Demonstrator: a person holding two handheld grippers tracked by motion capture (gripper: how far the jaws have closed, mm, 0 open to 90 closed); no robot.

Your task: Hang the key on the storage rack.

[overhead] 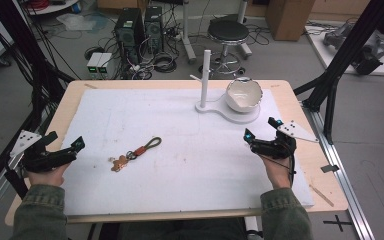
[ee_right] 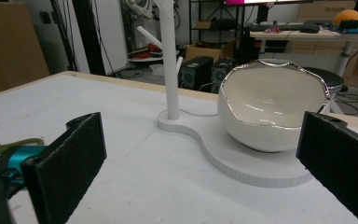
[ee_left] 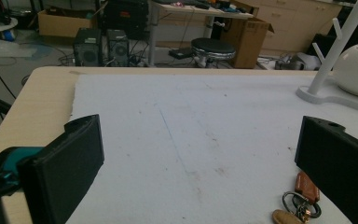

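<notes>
You held the left gripper (overhead: 60,152) at the frame's lower left and the right gripper (overhead: 265,135) at centre right, both jaws released and empty, so no step looked begun, with the keychain (overhead: 135,152) lying left of centre on the worktop (overhead: 190,150), probably needing a reach.

Your work surface is a light wooden table (overhead: 300,107) with rounded corners. A white mat (overhead: 190,150) covers most of its top, leaving bare wood along the left, far and right edges. The mat carries faint marks and scuffs.

On the mat you have a key ring (overhead: 132,154) left of centre, with an olive loop, an orange-brown leather tab and copper-coloured pieces. At the far right stands a white stand (overhead: 206,80) with an upright post and side pegs on a flat curved base. A white bowl (overhead: 243,94) with a silvery wavy rim sits on that base.
</notes>
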